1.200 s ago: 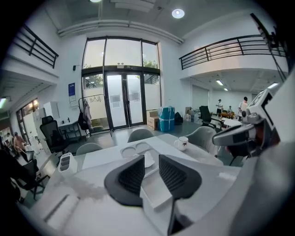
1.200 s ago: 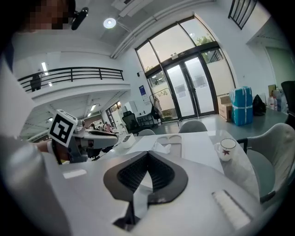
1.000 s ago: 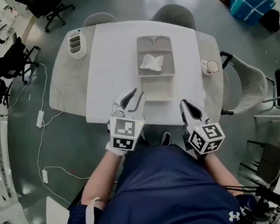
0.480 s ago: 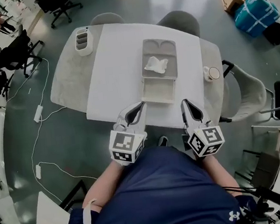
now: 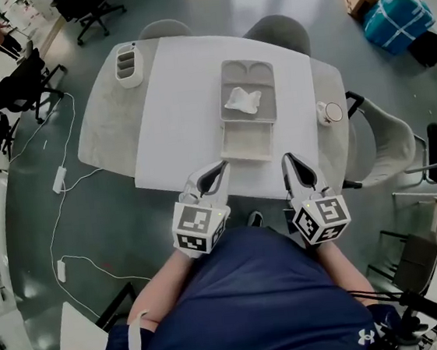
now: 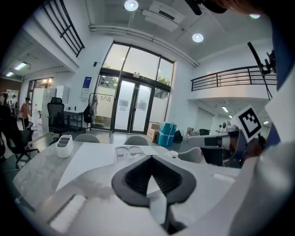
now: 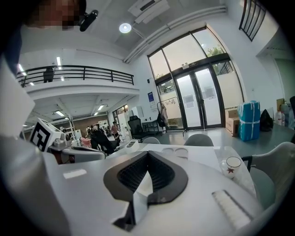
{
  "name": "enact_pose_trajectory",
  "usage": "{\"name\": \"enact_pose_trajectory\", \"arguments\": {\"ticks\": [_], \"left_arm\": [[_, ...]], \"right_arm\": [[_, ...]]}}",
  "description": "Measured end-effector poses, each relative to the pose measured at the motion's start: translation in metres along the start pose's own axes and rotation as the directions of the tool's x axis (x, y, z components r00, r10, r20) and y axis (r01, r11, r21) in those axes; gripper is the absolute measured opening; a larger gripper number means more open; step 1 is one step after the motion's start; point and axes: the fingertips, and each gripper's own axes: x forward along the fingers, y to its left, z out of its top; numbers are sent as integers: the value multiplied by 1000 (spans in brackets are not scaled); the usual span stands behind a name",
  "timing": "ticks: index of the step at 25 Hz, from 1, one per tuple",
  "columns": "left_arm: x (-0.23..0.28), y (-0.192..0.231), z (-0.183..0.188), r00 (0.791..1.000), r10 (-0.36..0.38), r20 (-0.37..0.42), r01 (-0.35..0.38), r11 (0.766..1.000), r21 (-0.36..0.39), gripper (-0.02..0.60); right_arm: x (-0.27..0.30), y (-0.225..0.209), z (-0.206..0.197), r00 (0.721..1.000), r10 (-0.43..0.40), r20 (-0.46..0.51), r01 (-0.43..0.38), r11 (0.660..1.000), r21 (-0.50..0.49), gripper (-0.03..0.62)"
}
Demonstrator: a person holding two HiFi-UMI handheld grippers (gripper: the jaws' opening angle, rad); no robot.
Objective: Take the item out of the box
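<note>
The box (image 5: 247,110) is a shallow grey tray with compartments, lying open on the white mat in the middle of the table. A crumpled white item (image 5: 241,99) lies in its far half. My left gripper (image 5: 219,167) hovers at the table's near edge, short of the box's near-left corner, shut with nothing in it. My right gripper (image 5: 288,159) is held level with it, to the right of the box's near end, also shut and empty. From the left gripper view the box (image 6: 129,151) shows far ahead, beyond the closed jaws (image 6: 148,160). The right gripper view shows closed jaws (image 7: 147,156) too.
A white desk organiser (image 5: 128,65) stands at the table's far left corner. A cup (image 5: 330,109) sits at the right edge. Two grey chairs (image 5: 274,32) stand behind the table, another (image 5: 391,139) to the right. Cables trail on the floor at the left.
The left gripper's jaws, apart a second ago, have shut. Both grippers sit slightly lower in the head view, and the table has shifted a little.
</note>
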Motion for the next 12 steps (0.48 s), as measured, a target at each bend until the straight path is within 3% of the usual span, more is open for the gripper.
{"name": "enact_pose_trajectory", "arguments": {"ticks": [12], "left_arm": [[8,2,-6,1000,-16,-25,16,1000,-10,2]], "right_arm": [[-1,-3,-3,1000,-12,11,12,1000,11,2]]}}
